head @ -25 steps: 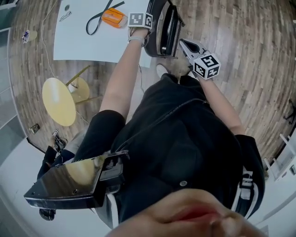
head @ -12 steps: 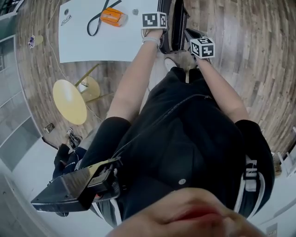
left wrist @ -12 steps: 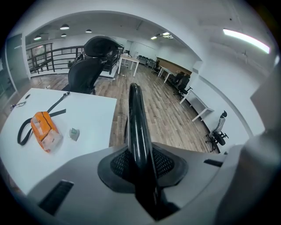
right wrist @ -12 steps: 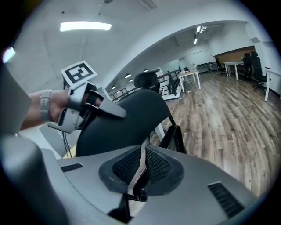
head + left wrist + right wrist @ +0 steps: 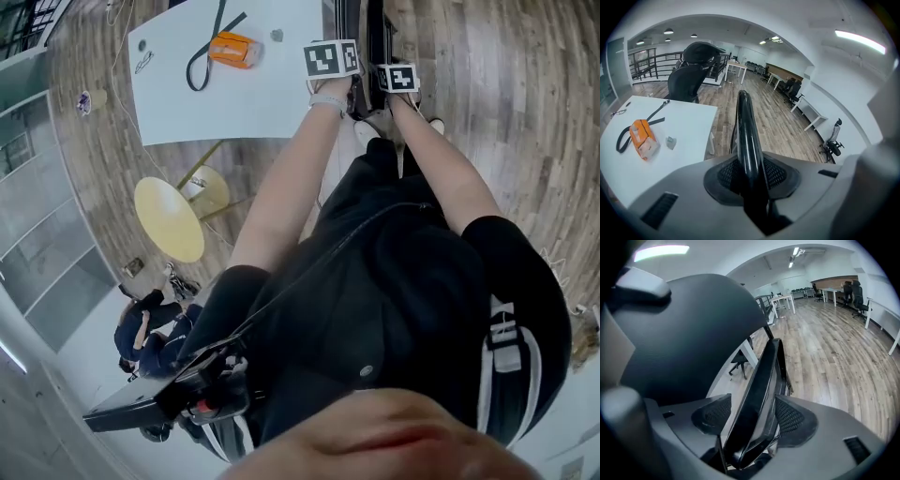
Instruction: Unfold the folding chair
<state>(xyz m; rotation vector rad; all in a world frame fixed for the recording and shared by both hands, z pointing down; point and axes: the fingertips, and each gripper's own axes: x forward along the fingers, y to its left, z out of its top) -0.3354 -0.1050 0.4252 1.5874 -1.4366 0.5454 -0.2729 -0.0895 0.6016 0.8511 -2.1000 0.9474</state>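
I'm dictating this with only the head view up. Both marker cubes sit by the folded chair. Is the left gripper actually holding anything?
Observer: Yes, the left gripper is shut on the chair's black frame tube.
Operator: And the right?
Observer: The right gripper is open. Its jaws have just been opening, and the chair's folded panel stands between the pads, unpressed.
Operator: What's past the tube?
Observer: A black office chair behind the white table.
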